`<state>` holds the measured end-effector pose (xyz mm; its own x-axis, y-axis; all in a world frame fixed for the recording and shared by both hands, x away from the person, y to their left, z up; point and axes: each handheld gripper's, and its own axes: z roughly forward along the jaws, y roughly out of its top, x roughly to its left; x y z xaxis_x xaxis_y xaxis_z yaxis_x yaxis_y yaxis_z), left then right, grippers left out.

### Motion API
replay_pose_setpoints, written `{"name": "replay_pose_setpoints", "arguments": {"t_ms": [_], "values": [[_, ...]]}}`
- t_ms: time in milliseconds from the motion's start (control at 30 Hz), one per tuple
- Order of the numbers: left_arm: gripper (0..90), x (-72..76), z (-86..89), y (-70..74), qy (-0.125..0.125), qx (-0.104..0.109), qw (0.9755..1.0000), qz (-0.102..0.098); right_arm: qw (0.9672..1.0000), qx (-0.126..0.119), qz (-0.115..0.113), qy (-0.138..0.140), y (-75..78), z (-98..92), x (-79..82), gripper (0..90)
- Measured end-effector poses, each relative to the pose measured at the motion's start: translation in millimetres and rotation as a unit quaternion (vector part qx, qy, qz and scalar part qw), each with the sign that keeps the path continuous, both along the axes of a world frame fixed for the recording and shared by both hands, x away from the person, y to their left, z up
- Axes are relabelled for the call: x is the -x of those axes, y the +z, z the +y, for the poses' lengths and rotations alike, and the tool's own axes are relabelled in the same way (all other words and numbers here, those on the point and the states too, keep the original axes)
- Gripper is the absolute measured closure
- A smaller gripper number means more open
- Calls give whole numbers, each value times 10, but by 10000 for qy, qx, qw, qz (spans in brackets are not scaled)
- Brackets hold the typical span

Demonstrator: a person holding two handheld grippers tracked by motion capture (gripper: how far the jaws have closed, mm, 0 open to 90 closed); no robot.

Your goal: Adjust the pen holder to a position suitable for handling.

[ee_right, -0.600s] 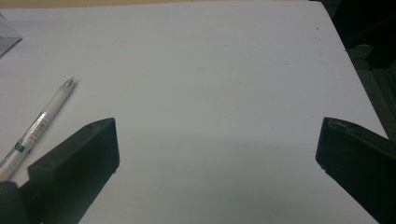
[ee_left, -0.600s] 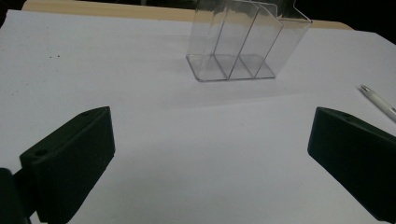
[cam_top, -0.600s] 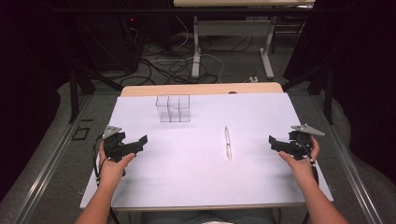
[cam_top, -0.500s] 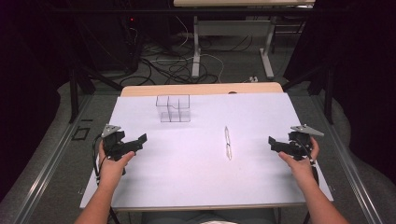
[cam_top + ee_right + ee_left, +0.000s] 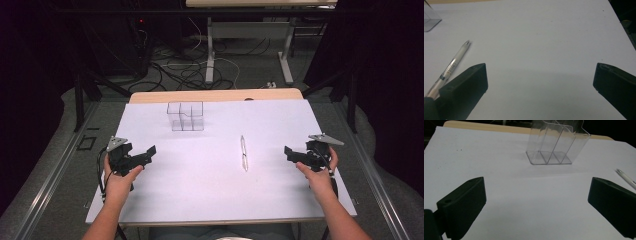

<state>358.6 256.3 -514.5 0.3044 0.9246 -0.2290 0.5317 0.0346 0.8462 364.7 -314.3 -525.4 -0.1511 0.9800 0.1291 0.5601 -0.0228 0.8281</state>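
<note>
My left tool (image 5: 149,152) sits over the near left part of the white tabletop (image 5: 210,175), just in from its left edge, and its jaws stand wide with nothing between them. In the left gripper view, my left tool (image 5: 535,202) has bare white surface between the two black jaws, so there is open room straight ahead.

Farther off and a little to the right stands the clear plastic organiser with upright dividers (image 5: 186,116), close to the far edge where a strip of pale wood (image 5: 215,95) shows beyond the white cover. In the left gripper view the clear plastic organiser (image 5: 556,143) is upright, its compartments empty as far as I can tell, well apart from my jaws.

To the right of centre lies the slim translucent pen (image 5: 243,152), flat on the tabletop, its length running from near to far, with clear surface on every side. In the right gripper view the pen (image 5: 451,66) lies beside the jaw at that view's left, partly hidden behind it, not between the two.

My right tool (image 5: 289,152) is over the near right part, close to the right edge, jaws spread wide and holding nothing. The right gripper view shows my right tool (image 5: 540,83) with open white surface ahead.
</note>
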Motion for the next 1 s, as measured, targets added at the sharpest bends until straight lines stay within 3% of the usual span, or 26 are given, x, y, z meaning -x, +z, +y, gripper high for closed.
{"name": "replay_pose_setpoints", "arguments": {"t_ms": [133, 433, 567, 767, 1000], "values": [[18, -3, 14, -1, 57, -66, 10000, 25, 10000, -12, -54, 80, 12, 30, -7, 0], [30, -25, 38, 0, 31, -37, 10000, -23, 9998, -184, 18, -124, -8, 47, -35, 0], [46, -45, 46, 2, 67, 23, 10000, 8, 10000, -36, -18, -49, -18, 41, -14, 0], [83, -45, 4, 26, 32, 30, 10000, -82, 10000, 1, 9, -85, -36, 35, 6, 0], [136, -46, -23, 14, 2, 17, 10000, -13, 10000, 14, -34, -74, -16, 34, 12, 0]]}}
